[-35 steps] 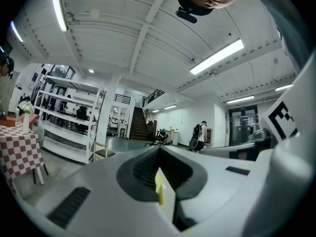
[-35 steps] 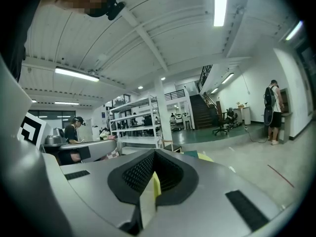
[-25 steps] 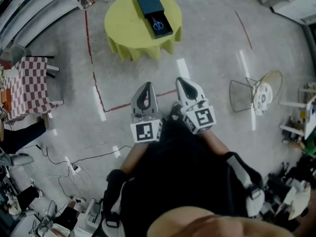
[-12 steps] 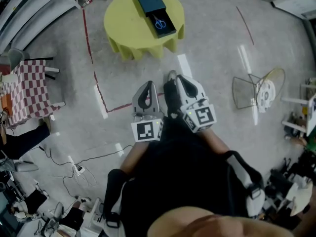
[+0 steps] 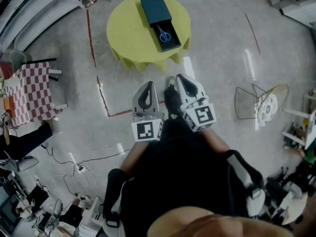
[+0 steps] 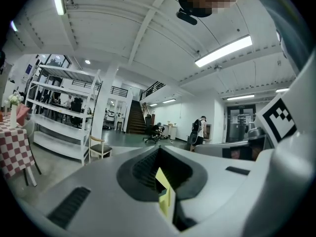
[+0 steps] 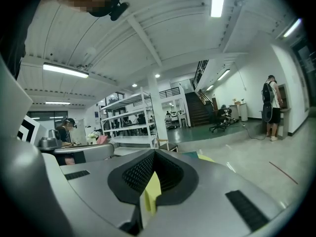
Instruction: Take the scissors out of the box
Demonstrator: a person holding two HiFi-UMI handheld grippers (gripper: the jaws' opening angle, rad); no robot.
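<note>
Blue-handled scissors [image 5: 165, 33] lie in the open tray of a dark box [image 5: 157, 11] on a round yellow table [image 5: 133, 36], far ahead in the head view. Both grippers are held side by side at waist height, well short of the table. My left gripper [image 5: 147, 84] [image 6: 159, 151] is shut with nothing in it. My right gripper [image 5: 179, 79] [image 7: 154, 154] is shut and empty too. In both gripper views only a yellow sliver of the table shows through the slit between the jaws; the scissors are hidden there.
A red-checked table [image 5: 29, 85] stands at the left, a wire-frame stand [image 5: 256, 98] at the right. Red tape lines [image 5: 102, 98] mark the floor before the yellow table. Cables [image 5: 74, 169] trail at lower left. My shoe [image 5: 173, 101] shows between the grippers.
The yellow table with the box has come closer and slid down in the head view as I walk toward it. Both grippers stay shut and level.
</note>
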